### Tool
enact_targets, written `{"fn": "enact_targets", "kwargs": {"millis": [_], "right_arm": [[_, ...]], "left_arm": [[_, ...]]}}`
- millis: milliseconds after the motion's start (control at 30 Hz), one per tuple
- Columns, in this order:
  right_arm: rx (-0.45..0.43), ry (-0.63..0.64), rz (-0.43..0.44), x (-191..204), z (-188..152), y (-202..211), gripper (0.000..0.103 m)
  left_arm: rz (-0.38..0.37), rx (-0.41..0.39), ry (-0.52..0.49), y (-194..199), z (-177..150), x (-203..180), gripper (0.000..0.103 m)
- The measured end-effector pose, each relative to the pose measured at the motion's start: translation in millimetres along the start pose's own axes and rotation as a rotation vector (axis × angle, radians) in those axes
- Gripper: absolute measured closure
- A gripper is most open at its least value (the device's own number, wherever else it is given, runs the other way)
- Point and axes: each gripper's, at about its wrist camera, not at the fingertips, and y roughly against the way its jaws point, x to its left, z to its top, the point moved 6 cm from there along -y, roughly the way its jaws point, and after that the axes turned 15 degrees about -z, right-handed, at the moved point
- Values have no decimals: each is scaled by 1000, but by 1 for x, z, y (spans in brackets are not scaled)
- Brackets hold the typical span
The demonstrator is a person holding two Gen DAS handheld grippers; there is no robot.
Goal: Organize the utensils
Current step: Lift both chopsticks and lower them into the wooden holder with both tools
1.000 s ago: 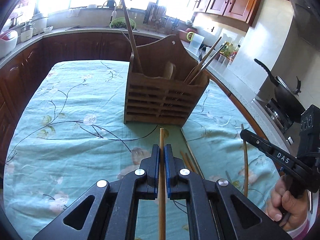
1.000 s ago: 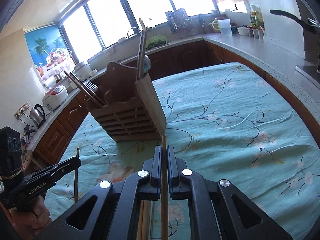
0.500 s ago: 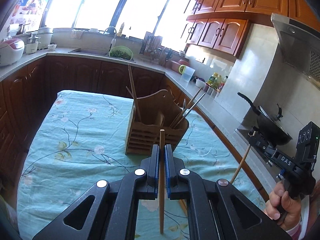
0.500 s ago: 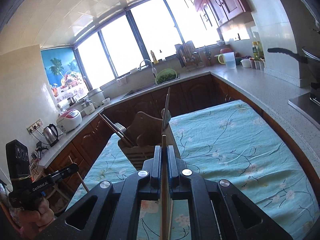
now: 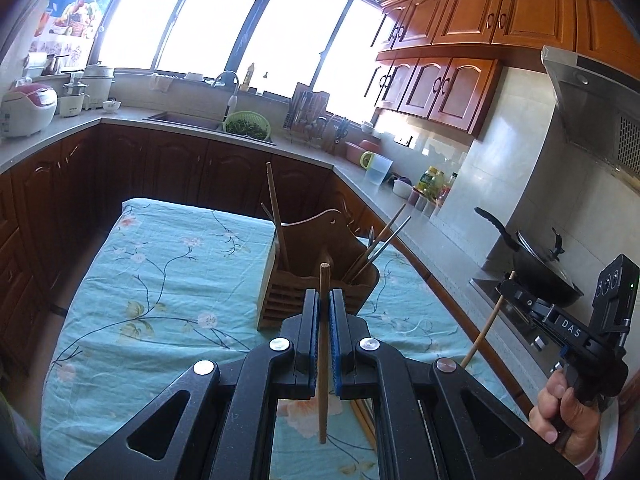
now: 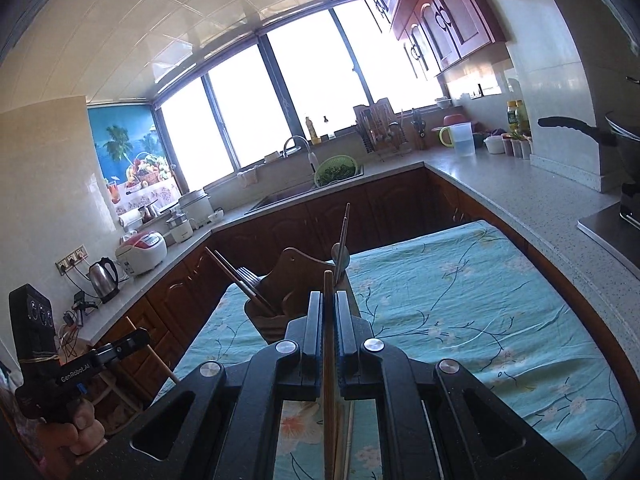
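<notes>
Left wrist view: the left gripper has its fingers clamped on a wooden chopstick, frame centre, standing upright. The wooden utensil holder sits just beyond on the worktop.

Right wrist view: the right gripper pinches a second chopstick. We judge lowering each tip steadily into the holder's chopstick compartment works best, one at a time.

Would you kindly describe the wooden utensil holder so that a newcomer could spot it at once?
Start at the table under the blue floral cloth in the middle of the kitchen. Near its far end stands the wooden utensil holder, a slatted box with a tall curved back. It is the only upright thing on the cloth, with chopsticks poking out of its top.
</notes>
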Motion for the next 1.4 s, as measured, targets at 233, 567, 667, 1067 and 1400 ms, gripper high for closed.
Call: {"fn": "enact_targets", "kwargs": {"millis": [233,567,667,1067,1400], "right_arm": [[-21,-12,-1,2,5,-7,98],[-149,-32,7,23,48,-22,98],[-206,-37,4,30,70,-29,98],[-334,-76,-16,48,126,-68,98],[-341,-15,-61,52,84,-105,98]], "left_arm": [[0,-26,3,-2,10,5,100],[1,-121,-37,-6,50,9,100],[20,-164,-69,-6,68,9,100],[63,-285,-82,-57,112,30,100],[107,-267,-54,-119,66,57,100]]}}
